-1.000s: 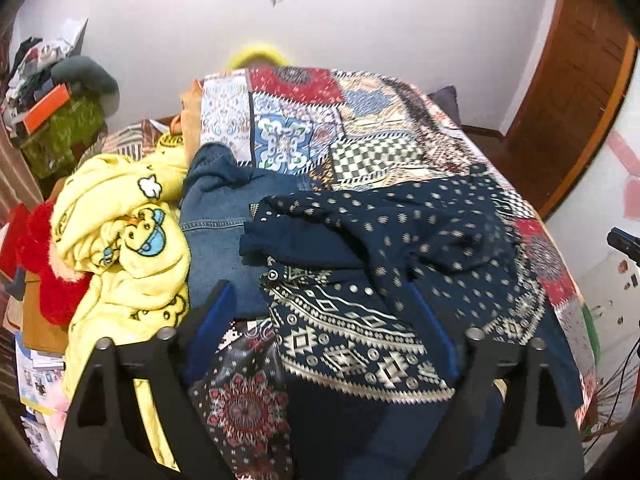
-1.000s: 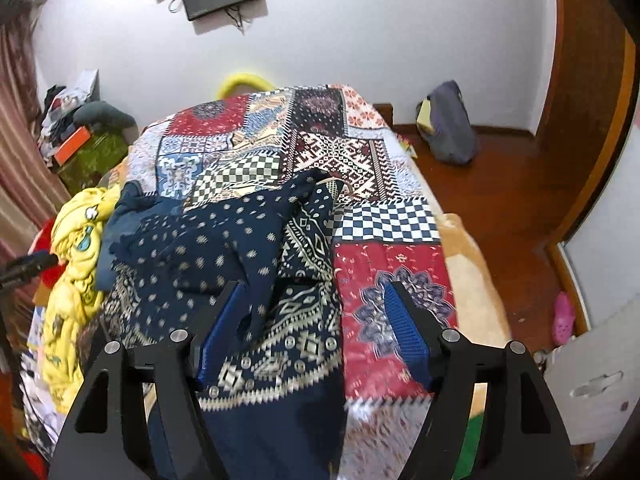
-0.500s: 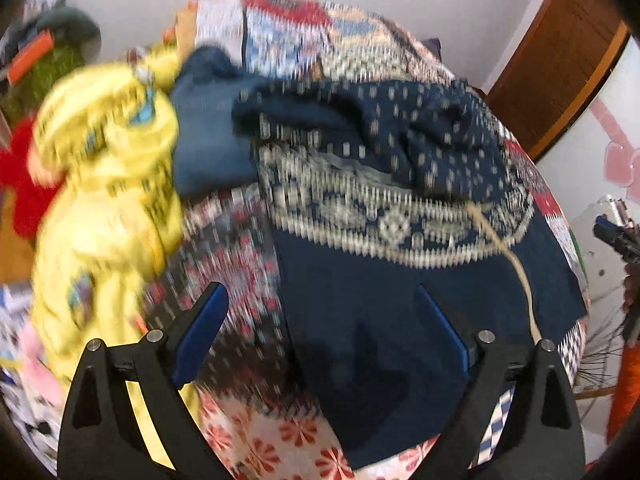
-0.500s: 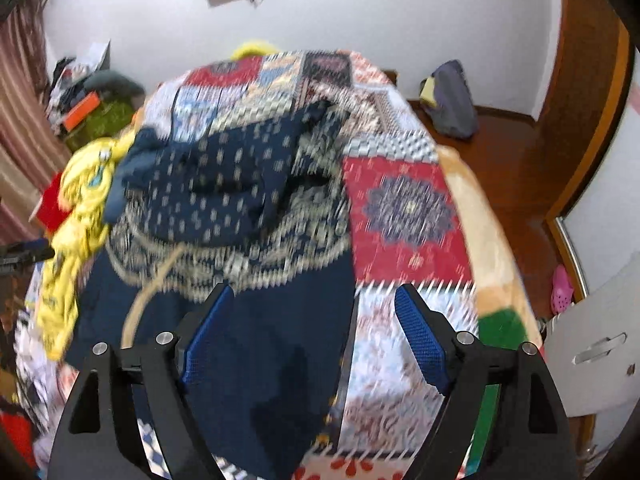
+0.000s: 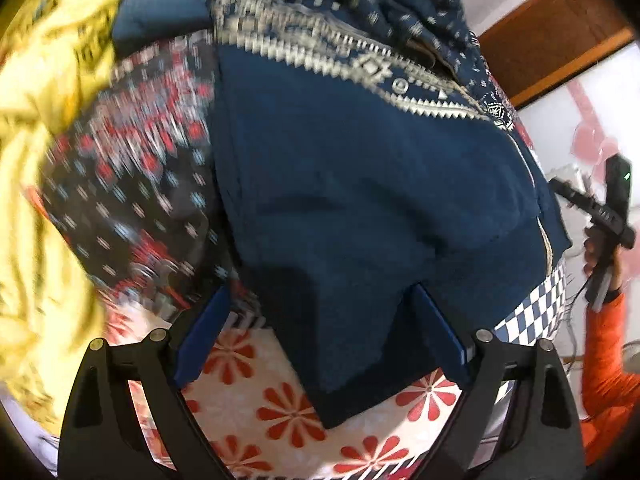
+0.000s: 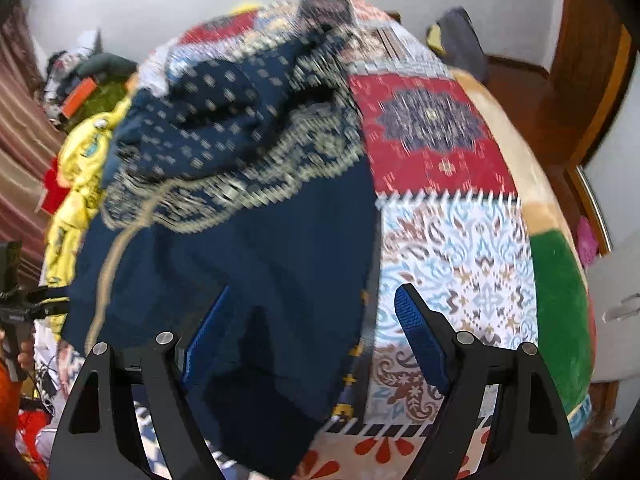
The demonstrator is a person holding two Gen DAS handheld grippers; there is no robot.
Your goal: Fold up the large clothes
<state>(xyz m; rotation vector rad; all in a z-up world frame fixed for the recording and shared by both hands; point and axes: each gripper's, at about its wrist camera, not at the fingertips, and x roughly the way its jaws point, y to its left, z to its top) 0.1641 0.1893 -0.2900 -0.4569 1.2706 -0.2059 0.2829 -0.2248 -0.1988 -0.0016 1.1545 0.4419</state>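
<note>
Patchwork bedspread (image 6: 448,240): work surface, covering the bed.
Navy patterned garment (image 5: 360,184): lies crumpled across the bedspread, plain hem nearest, awaiting spreading.
Yellow garment (image 5: 44,128): heaped aside, beside the navy one.
Left gripper (image 5: 320,332): spread, poised over the hem corner, pinching nothing.
Right gripper (image 6: 310,330): jaws spread after widening, straddling the garment's edge, likely to seize it.

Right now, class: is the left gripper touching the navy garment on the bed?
Cannot tell. In the left wrist view the left gripper stands open astride the navy garment, the hem between its blue pads; motion blur hides whether either pad meets the cloth.
</note>
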